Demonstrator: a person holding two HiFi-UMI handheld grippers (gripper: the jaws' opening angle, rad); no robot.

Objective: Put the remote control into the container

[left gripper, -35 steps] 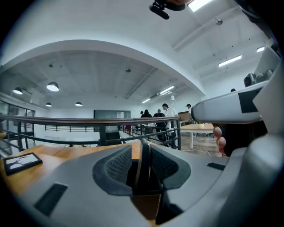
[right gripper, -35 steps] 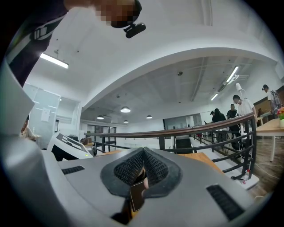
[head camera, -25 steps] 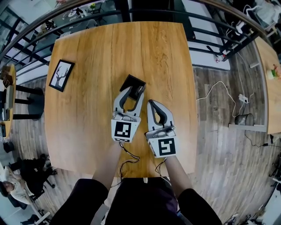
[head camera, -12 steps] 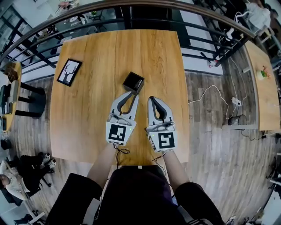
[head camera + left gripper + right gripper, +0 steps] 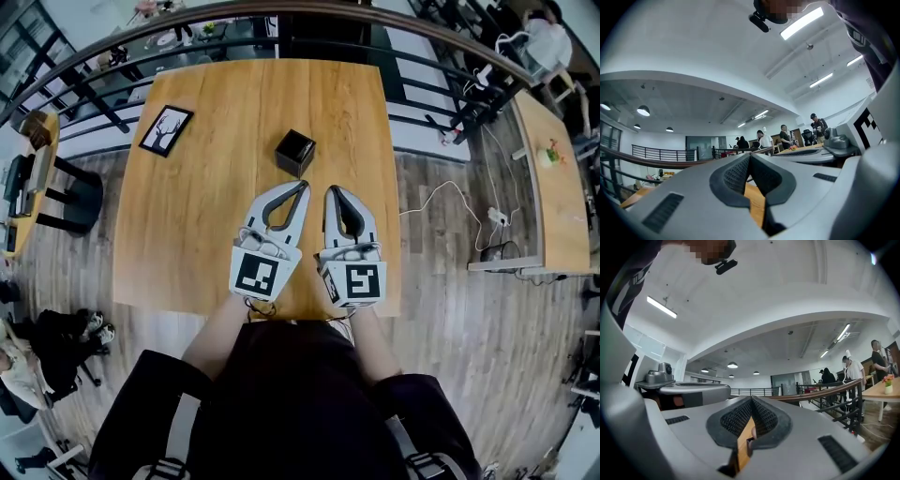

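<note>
A small black container (image 5: 295,150) stands on the wooden table (image 5: 197,206), beyond both grippers. I cannot make out the remote control apart from it. My left gripper (image 5: 302,186) lies low over the table, a short way on the near side of the container, jaws shut with nothing between them. My right gripper (image 5: 332,192) rests beside it, also shut and empty. In the left gripper view the left gripper (image 5: 749,157) has its tips meeting, and only a sliver of table shows below. The right gripper (image 5: 751,399) shows the same in the right gripper view.
A framed deer picture (image 5: 166,130) lies at the table's far left. A dark railing (image 5: 112,56) runs behind the table. A second table (image 5: 548,178) stands to the right, with cables (image 5: 450,202) on the floor between. Several people stand far off.
The left gripper's jaws, open right at the container a second ago, have shut with nothing in them. Both grippers have drawn back toward me, away from the container.
</note>
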